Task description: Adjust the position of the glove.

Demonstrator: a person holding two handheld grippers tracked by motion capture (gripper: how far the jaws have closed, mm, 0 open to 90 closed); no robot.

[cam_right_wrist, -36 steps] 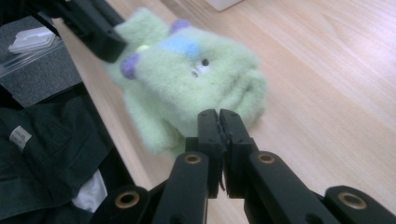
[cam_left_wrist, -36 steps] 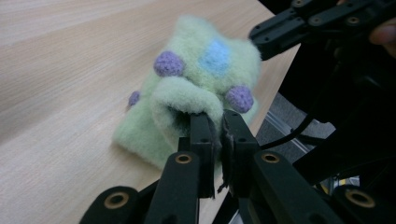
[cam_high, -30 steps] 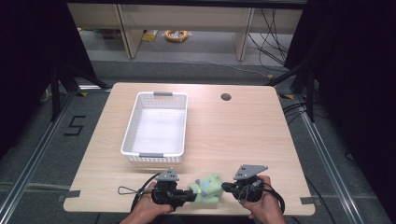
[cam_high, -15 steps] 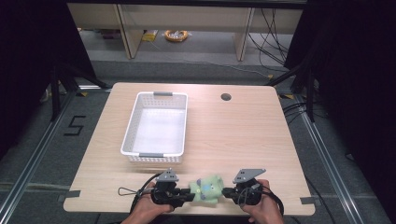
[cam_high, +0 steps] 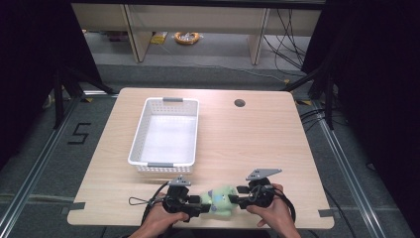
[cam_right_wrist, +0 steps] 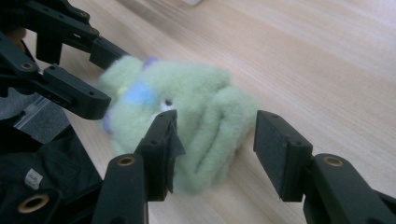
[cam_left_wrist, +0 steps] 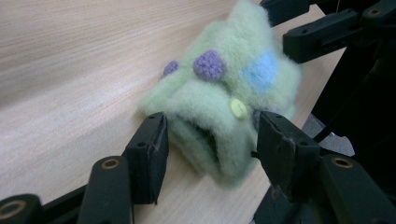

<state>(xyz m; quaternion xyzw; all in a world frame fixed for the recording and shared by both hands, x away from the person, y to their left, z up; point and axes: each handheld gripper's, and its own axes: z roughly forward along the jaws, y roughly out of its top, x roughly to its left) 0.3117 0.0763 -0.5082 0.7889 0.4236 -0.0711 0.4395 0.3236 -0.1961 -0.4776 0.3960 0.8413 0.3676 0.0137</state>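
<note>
A light green woolly piece [cam_high: 223, 197] with purple and blue patches and a yellow button lies on the wooden table [cam_high: 257, 144] near its front edge. My left gripper [cam_high: 205, 204] meets it from the left and my right gripper [cam_high: 237, 201] from the right. In the left gripper view the woolly piece [cam_left_wrist: 224, 88] sits between the spread jaws of the left gripper [cam_left_wrist: 212, 149]. In the right gripper view the folded end of the piece [cam_right_wrist: 196, 116] lies between the jaws of the right gripper [cam_right_wrist: 217, 149], with a gap at the right pad. Both pairs of jaws have just been opening and stand open.
A white slatted basket [cam_high: 163, 166] stands on the table's left half, beyond the grippers. A round cable hole [cam_high: 239, 103] sits near the far edge. The table's front edge runs just under the hands. Dark floor and metal rails surround the table.
Both grippers' jaws have spread apart off the green woolly piece, which now lies loose on the table between them. The hands have stayed in place.
</note>
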